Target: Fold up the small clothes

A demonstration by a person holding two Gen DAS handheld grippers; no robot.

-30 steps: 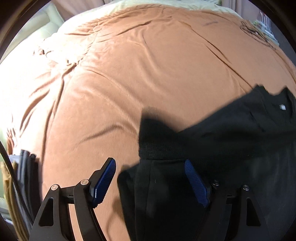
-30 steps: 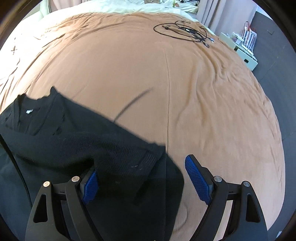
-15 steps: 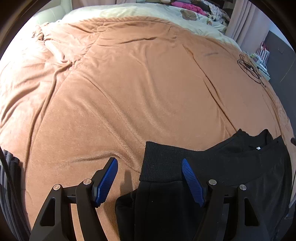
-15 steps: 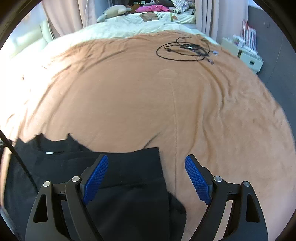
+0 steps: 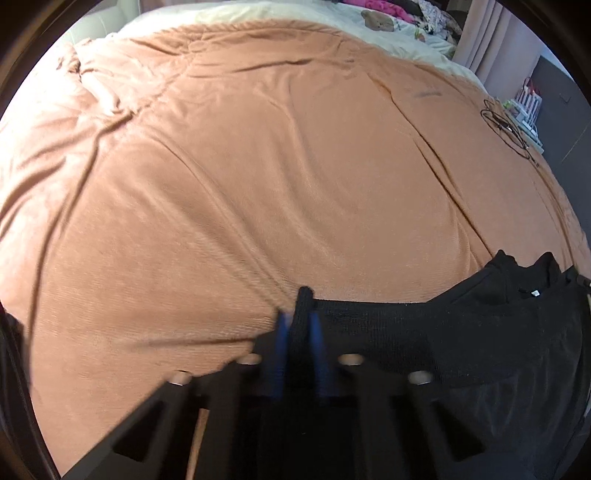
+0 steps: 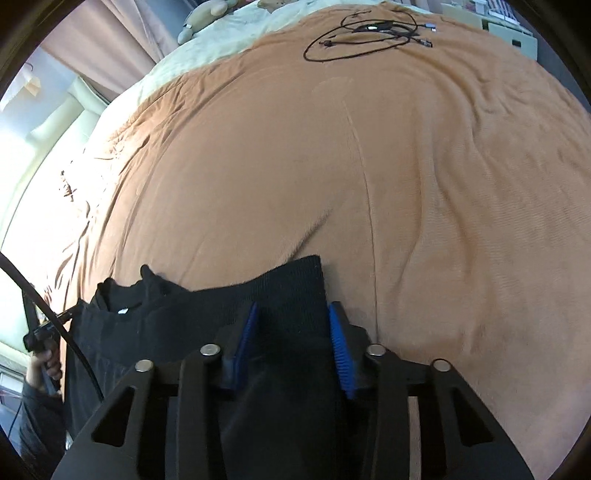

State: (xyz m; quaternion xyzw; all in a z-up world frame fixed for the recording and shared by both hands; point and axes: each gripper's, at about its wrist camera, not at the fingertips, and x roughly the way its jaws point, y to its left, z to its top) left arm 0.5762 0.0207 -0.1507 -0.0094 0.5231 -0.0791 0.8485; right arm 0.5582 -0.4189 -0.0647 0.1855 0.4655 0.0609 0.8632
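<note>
**Both grippers at the ribbed hem, fold barely begun**

While the black knit top [image 5: 443, 343] lies at the near edge of the bed, the left gripper [image 5: 298, 332] is clenched on one corner of its ribbed hem [image 5: 369, 325], blue pads pressed nearly together with a ridge of fabric between them. The right gripper [image 6: 291, 332] straddles the opposite hem corner; its pads stand partly apart with cloth bunched between, so it looks to be grasping the hem, though the pinch is looser than the left one.

Judging from how the garment lies, the hem is doubled up toward the neckline [image 6: 125, 295], so a first fold seems under way; sleeves, further folds and flattening appear still to do. No finished stack shows.

A small white tag [image 6: 122, 311] sits inside the collar, too small to read. No brand or writing is legible anywhere.

Beyond spreads the orange-brown blanket [image 6: 369, 166], creased but bare apart from a coiled black cable [image 6: 369, 33] far off. A plush toy [image 6: 207, 11] rests on the pale bedding behind.
</note>
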